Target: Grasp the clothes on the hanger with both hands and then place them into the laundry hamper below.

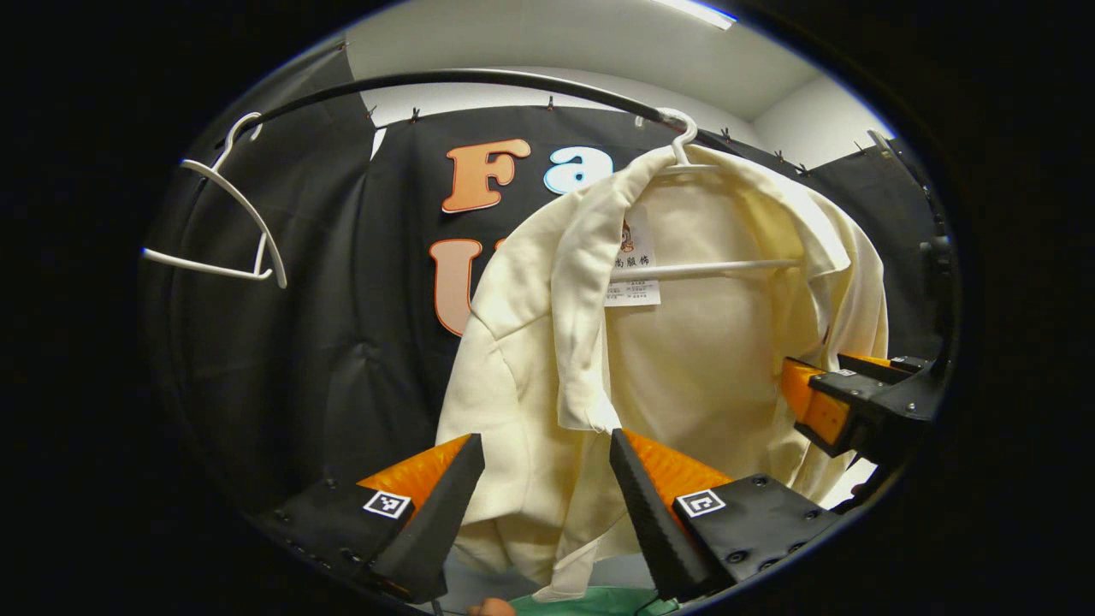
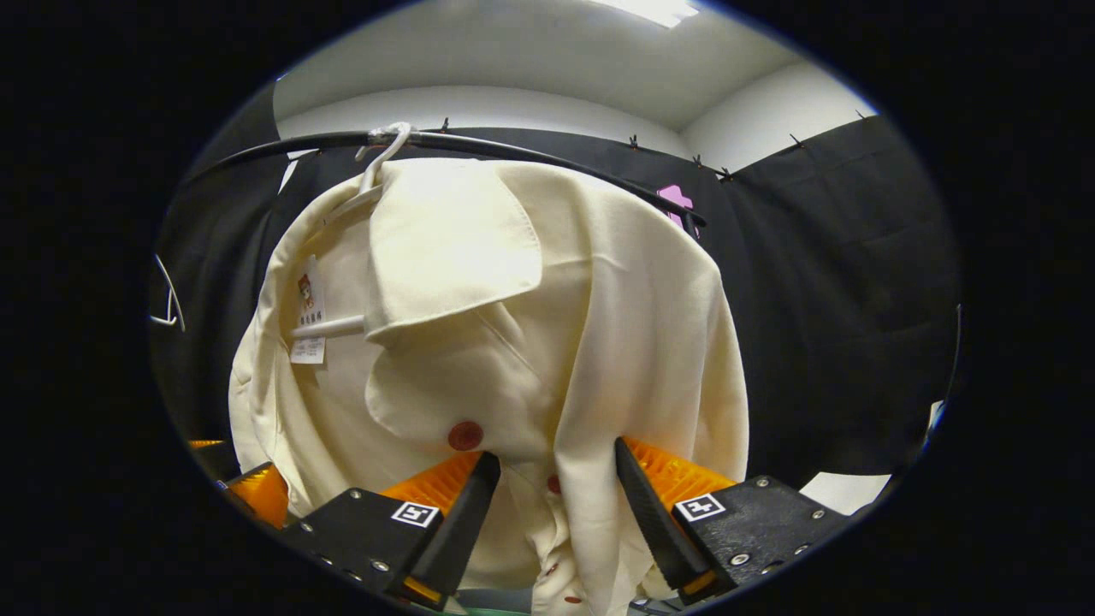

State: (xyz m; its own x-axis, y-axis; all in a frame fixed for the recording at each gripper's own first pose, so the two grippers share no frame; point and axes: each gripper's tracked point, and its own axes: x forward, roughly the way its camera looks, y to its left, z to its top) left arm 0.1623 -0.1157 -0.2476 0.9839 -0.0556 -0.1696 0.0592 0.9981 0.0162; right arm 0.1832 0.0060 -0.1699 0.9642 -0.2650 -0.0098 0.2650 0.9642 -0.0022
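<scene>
A cream shirt point(image 1: 667, 359) with red buttons hangs open-fronted on a white hanger point(image 1: 684, 154) from a black rail point(image 1: 479, 79). My left gripper point(image 1: 547, 488) is open, its fingers either side of the shirt's left front panel and lapel edge. The right gripper point(image 1: 821, 402) appears at the shirt's right edge in the left gripper view. In the right gripper view, the same shirt point(image 2: 513, 342) hangs close ahead, and my right gripper point(image 2: 556, 505) is open around the shirt's right front fold. A green edge point(image 1: 599, 603), perhaps the hamper, peeks out below the shirt.
An empty white hanger point(image 1: 231, 222) hangs on the rail to the left. Black cloth walls close in behind and to both sides. A white ceiling with a strip light point(image 1: 701, 13) is overhead.
</scene>
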